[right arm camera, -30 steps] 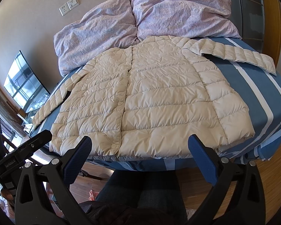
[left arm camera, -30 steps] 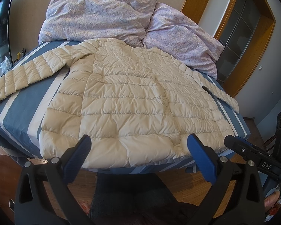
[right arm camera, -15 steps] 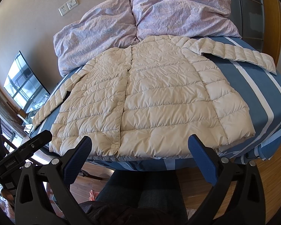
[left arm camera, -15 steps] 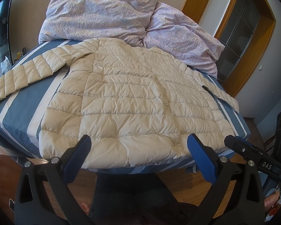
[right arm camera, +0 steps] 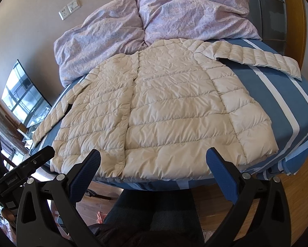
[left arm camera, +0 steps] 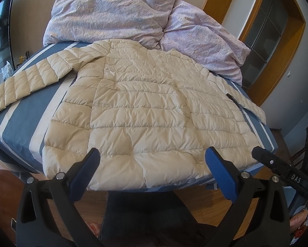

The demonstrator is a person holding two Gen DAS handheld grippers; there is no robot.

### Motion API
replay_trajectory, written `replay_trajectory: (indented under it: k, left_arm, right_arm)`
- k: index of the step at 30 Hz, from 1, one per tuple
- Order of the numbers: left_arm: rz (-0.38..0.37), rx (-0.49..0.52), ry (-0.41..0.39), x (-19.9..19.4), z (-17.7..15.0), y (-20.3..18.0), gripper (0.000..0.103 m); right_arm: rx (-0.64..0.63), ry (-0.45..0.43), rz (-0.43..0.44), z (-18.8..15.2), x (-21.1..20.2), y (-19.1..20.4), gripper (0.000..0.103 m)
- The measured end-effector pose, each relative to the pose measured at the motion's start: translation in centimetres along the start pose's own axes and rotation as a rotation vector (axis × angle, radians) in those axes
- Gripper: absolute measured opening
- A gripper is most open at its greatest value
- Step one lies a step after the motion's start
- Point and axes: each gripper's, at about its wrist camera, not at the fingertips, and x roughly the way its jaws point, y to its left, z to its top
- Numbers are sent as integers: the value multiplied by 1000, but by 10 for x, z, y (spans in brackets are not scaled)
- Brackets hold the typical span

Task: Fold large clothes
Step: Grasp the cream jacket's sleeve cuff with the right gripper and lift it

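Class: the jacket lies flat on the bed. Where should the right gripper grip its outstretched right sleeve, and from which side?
Probably the cuff of the jacket, approached from the bed's right edge: the sleeve lies flat, spread outward, its free end nearest that side.

Bright, even daylight; sharp focus; edges fisheye-warped.

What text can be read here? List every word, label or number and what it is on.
"DAS": white letters on the black body of the right hand-held gripper, seen from the left wrist view.
Small white print on the black body of the left hand-held gripper, seen from the right wrist view: too small and blurred to read.
Jacket, bedsheet, pillows: no text visible.
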Motion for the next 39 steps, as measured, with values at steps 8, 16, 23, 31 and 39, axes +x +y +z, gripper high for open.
replay_trajectory:
  k: [8, 16, 23, 31, 39]
  left_arm:
    - [66, 2, 15, 30, 24, 11, 101]
    - [210, 42, 9, 75, 72, 28, 101]
    - [304, 98, 17, 121, 110, 37, 101]
    - [386, 128, 48, 164, 122, 49, 101]
    - [424, 151, 59, 177, 122, 54, 101]
  right_arm:
    - [65, -27, -66, 31, 19, -37, 102]
    - [248, -114, -208, 83, 34, -134, 102]
    - [469, -119, -342, 130, 47, -246, 91]
    - [689, -142, -512, 157, 49, -356, 70]
    - [847, -136, -510, 149, 54, -403, 67]
